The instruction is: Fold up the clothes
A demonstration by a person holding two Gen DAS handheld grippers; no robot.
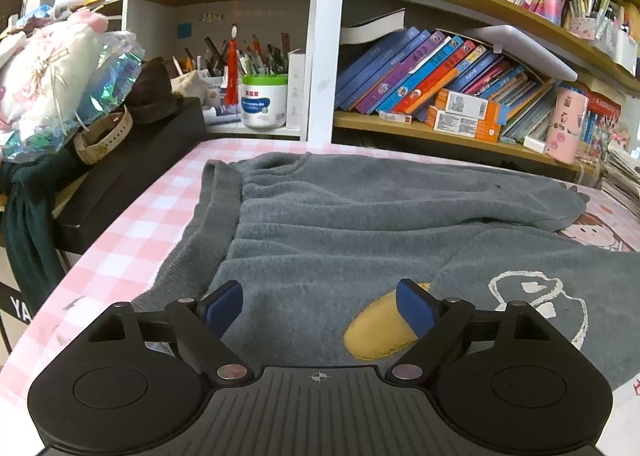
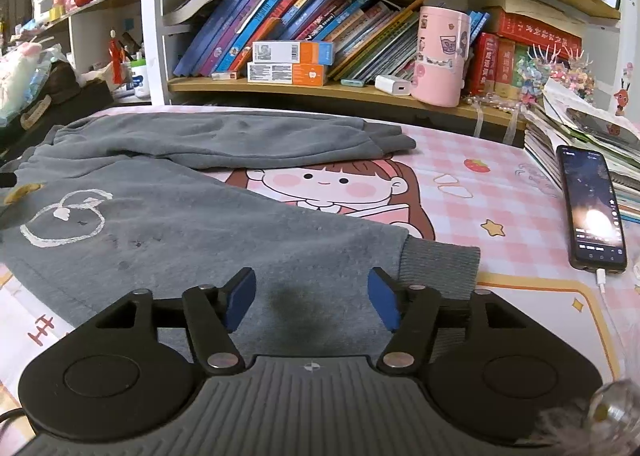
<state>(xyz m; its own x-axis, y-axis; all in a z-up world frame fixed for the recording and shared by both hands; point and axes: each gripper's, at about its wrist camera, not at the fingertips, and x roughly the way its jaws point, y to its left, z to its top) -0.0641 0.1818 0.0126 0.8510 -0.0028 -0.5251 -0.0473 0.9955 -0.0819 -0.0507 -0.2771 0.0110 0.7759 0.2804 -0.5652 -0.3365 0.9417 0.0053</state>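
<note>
Grey fleece trousers (image 1: 340, 224) lie spread on a pink checked mat (image 1: 132, 232), waistband at the left, both legs running right. A yellow patch (image 1: 380, 332) and a white drawn figure (image 1: 536, 296) mark the near leg. My left gripper (image 1: 320, 306) hovers over the waist end, open, with nothing between its blue pads. In the right wrist view the same trousers (image 2: 192, 224) show their ribbed near cuff (image 2: 440, 268). My right gripper (image 2: 312, 302) is open just above the near leg beside that cuff, fabric under it but not pinched.
A phone (image 2: 594, 208) on a white cable lies at the mat's right edge beside a pile of papers (image 2: 580, 136). Bookshelves (image 2: 320, 36) and a pink canister (image 2: 440, 56) stand behind. A black box (image 1: 132, 172) and plush clutter (image 1: 52, 84) crowd the left side.
</note>
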